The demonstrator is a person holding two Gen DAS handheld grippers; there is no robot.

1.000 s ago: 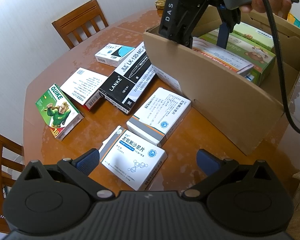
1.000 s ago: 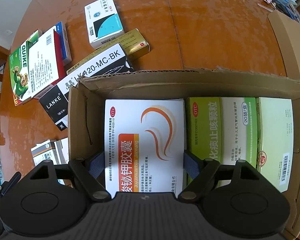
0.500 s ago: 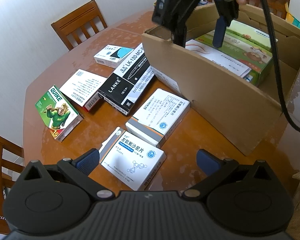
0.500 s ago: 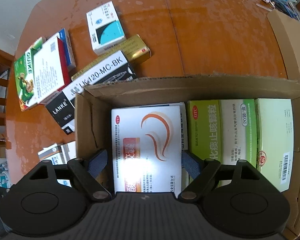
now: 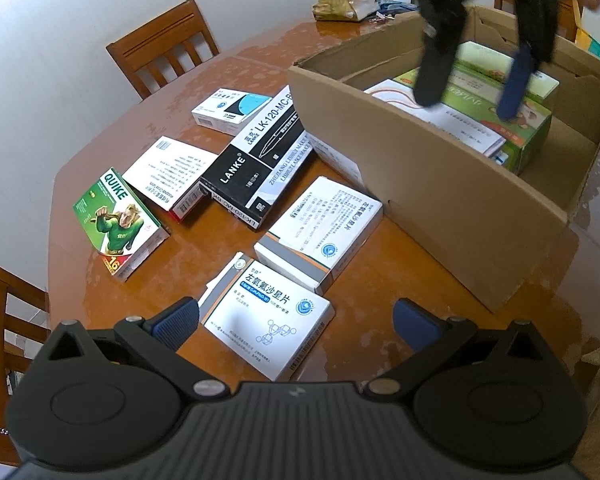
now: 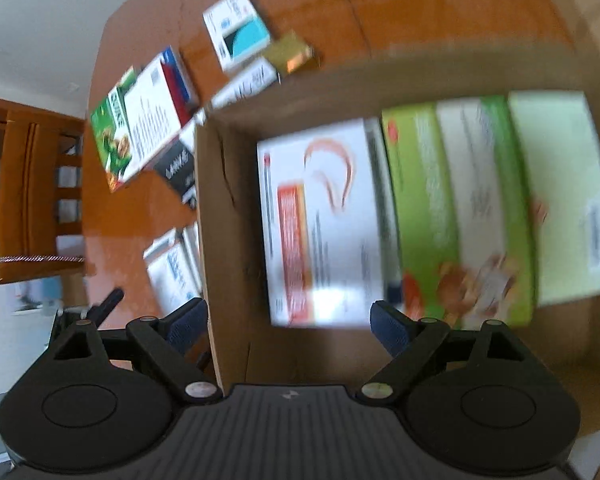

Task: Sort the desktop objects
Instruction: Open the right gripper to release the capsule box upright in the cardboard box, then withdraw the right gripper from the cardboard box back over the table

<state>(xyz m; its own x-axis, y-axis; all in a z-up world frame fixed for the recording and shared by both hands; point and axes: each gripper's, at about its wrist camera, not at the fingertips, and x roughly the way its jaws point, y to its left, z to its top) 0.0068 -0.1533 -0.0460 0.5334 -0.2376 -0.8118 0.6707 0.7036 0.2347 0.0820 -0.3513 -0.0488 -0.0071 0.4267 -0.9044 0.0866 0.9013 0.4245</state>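
An open cardboard box (image 5: 440, 184) stands on the wooden table (image 5: 188, 256). Inside lie a white and orange medicine box (image 6: 320, 220) and green boxes (image 6: 460, 208). My right gripper (image 6: 290, 322) hovers above the white and orange box, its jaws opening with nothing between them; the left wrist view shows the same gripper (image 5: 468, 100) over the cardboard box. My left gripper (image 5: 296, 322) stands open low over a white and blue medicine box (image 5: 268, 320), not touching it. Beyond lie another white box (image 5: 324, 232), a black LANKE box (image 5: 260, 160) and a green QUIKE box (image 5: 120, 224).
More small boxes (image 5: 232, 110) lie at the far side of the table, with a red and white one (image 5: 172, 176) beside the QUIKE box. Wooden chairs (image 5: 164, 48) stand at the back and left edges. Clutter and a gold bag (image 5: 348, 4) sit behind the cardboard box.
My right gripper let go of the white and orange box, which now lies in the cardboard box, and it has lifted and swung with jaws wider. The left gripper stayed put.
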